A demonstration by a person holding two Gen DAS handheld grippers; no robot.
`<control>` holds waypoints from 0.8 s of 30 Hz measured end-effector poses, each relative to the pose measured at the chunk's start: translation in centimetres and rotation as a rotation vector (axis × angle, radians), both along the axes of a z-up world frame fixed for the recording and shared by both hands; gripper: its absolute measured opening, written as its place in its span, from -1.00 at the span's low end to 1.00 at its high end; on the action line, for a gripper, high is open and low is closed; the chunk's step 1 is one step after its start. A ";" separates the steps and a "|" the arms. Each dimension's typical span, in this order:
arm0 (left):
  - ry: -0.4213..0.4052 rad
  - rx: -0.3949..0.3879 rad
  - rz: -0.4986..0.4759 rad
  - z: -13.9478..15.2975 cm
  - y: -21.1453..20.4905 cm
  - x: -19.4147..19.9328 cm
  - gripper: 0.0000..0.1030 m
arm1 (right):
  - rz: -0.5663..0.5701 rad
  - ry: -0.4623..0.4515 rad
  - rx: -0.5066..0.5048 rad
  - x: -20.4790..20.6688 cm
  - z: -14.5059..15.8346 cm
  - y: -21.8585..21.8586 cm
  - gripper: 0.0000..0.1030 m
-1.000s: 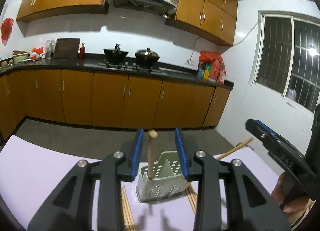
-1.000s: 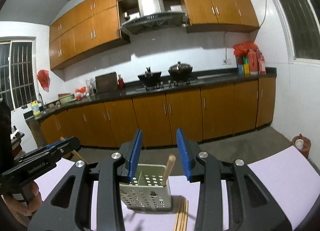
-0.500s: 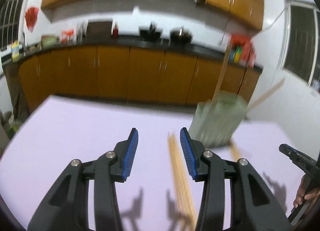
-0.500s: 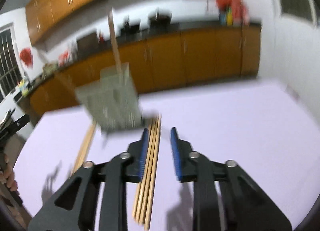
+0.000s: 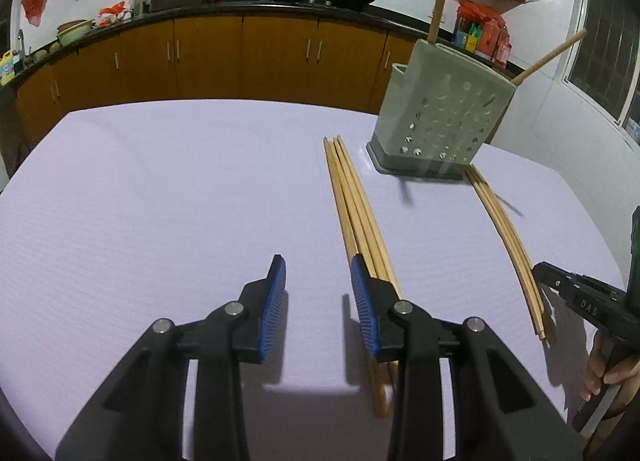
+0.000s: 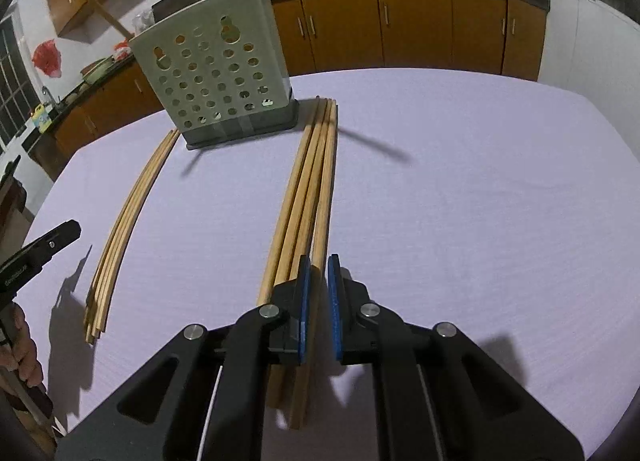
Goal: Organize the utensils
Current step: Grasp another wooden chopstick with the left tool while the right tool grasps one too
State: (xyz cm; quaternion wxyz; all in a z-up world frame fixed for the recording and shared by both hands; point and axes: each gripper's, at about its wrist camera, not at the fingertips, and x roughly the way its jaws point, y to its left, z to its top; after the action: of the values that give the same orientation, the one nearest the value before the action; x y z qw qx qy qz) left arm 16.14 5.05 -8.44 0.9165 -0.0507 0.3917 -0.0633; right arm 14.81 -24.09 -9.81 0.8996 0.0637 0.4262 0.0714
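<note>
Your lilac table [image 5: 160, 189] carries the perforated utensil holder [image 5: 440, 121], chopstick bundles [image 5: 360, 213] [image 5: 508, 237] lying either side of it.

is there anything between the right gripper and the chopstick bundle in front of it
Nothing visible. The right gripper is already down at the near end of the chopstick bundle, its nearly closed jaws around one stick.
</note>
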 end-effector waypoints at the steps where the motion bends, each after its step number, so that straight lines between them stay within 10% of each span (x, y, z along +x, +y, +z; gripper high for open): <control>1: 0.005 -0.002 -0.008 -0.1 -0.2 0.1 -0.38 | 0.008 -0.002 -0.011 -0.3 -0.1 -0.1 -0.81; 24: 0.075 0.136 -0.043 -2.1 -4.0 1.7 -0.83 | -0.079 -0.014 -0.066 -0.3 -0.6 -1.9 -0.84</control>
State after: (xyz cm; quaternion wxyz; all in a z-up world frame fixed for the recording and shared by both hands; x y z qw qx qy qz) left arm 17.86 1.03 -10.55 0.9010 0.0179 0.4300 -0.0545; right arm 14.54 -26.02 -10.38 0.9063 0.0500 0.4191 0.0223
